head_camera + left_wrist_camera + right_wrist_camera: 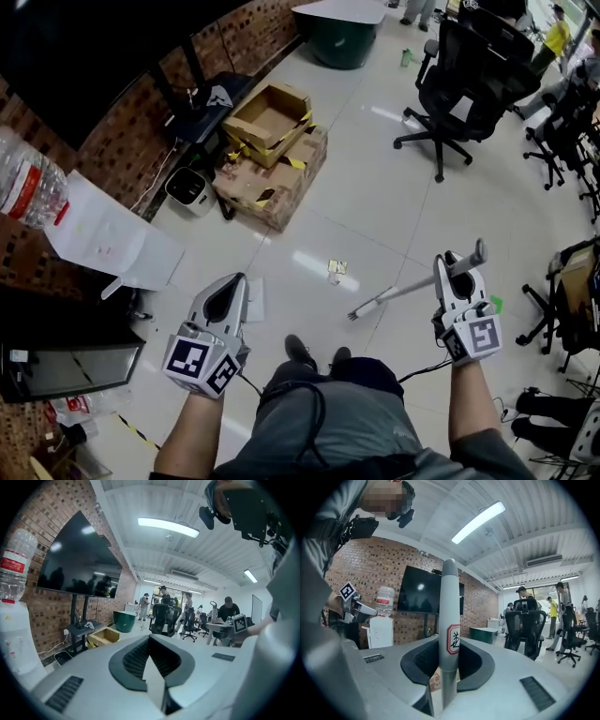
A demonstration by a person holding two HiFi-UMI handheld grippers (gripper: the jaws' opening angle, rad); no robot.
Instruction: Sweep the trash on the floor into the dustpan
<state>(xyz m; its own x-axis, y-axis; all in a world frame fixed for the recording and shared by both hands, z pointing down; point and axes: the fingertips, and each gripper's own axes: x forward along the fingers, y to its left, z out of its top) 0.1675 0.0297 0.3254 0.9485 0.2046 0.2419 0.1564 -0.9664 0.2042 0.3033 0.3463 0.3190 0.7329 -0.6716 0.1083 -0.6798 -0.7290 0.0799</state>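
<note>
A small crumpled bit of trash (336,270) lies on the pale tiled floor ahead of my feet. My right gripper (457,274) (449,667) is shut on the grey handle of a slim broom (412,289) (450,634). The broom slants down to the left, and its head (354,315) hangs just right of the trash. My left gripper (228,291) (152,667) is shut on a thin white sheet (151,674), seen edge-on between the jaws. Part of the sheet (255,300) shows beside that gripper, left of the trash.
Opened cardboard boxes (272,150) stand ahead on the left by the brick wall, with a small white appliance (191,190) beside them. A black office chair (464,84) is ahead on the right and a green bin (342,42) lies beyond. A water dispenser (103,230) stands at my left.
</note>
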